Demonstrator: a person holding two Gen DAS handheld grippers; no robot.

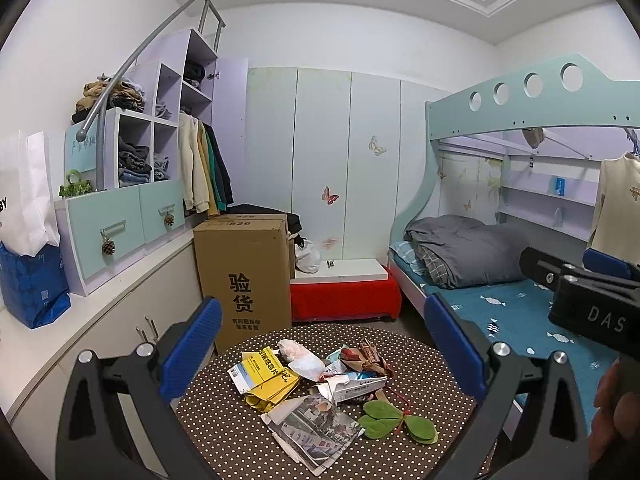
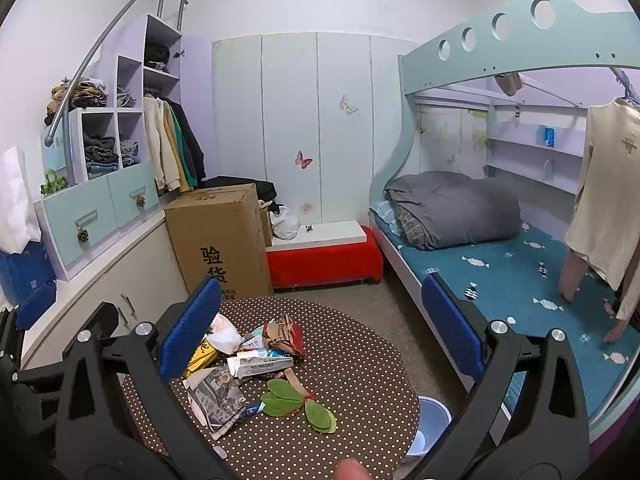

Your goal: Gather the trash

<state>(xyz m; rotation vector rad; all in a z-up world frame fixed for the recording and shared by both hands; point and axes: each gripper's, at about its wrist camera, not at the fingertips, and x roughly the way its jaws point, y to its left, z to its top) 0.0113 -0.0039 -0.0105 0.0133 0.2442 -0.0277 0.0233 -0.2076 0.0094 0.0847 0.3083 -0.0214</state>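
Both wide-spread: left gripper and right gripper above trash pile on dotted table

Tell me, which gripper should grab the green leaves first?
Probably the right gripper. The green leaves lie on the right side of the trash pile, near the bucket. The left gripper is open too, facing the yellow paper.

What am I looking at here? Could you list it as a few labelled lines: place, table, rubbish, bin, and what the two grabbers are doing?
Place: bedroom with a bunk bed
Table: round dotted table
Rubbish: yellow paper, newspaper, green leaves, wrappers, piled on the table
Bin: pale blue bin on the floor beside the table
Left gripper: open, holding nothing
Right gripper: open, holding nothing
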